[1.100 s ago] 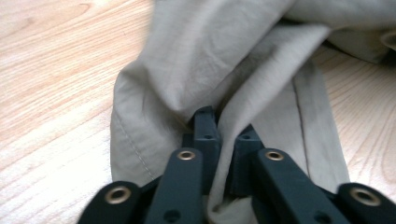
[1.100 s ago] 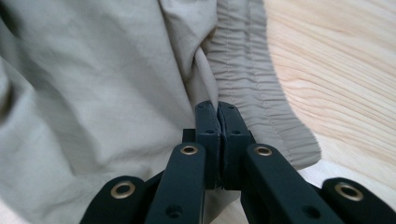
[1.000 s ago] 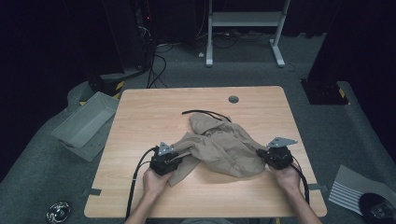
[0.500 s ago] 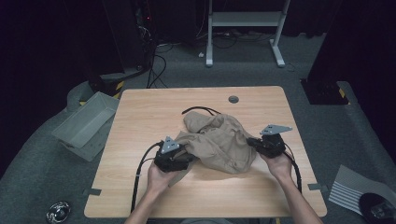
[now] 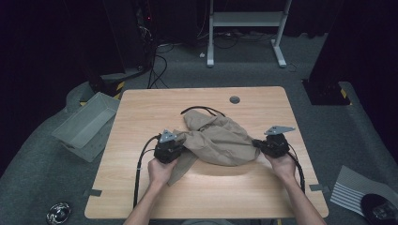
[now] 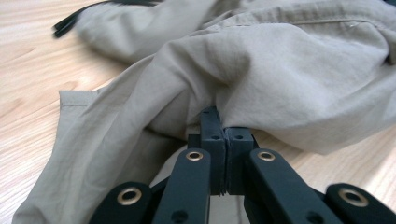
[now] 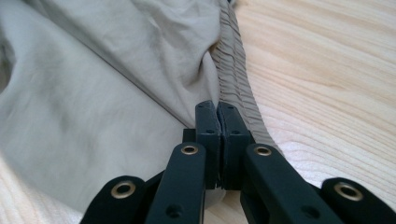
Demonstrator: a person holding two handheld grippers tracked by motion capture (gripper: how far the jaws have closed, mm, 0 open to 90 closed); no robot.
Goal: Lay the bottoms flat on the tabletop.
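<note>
A crumpled tan garment (image 5: 220,140) lies in the middle of the wooden table (image 5: 141,108), with a black drawstring (image 5: 202,108) looping out at its far side. My left gripper (image 5: 180,146) is at its left edge. Its jaws have just been closing and now stand shut on a fold of the tan cloth (image 6: 280,79), pinched at the left gripper's tips (image 6: 217,116). My right gripper (image 5: 256,144) holds the garment's right edge. In the right gripper view the right gripper (image 7: 217,109) is shut on the gathered elastic hem (image 7: 236,60). The drawstring's end (image 6: 65,25) lies on the wood beyond.
A round cable grommet (image 5: 234,99) sits near the table's far edge. On the floor to the left lies a grey bin (image 5: 84,124), and a striped mat (image 5: 356,192) is at the lower right. A white frame (image 5: 244,28) stands behind the table.
Both grippers have drawn inward and slightly away from the near edge, bunching the garment between them. The cloth has lifted a little, and a flap now hangs by the left hand.
</note>
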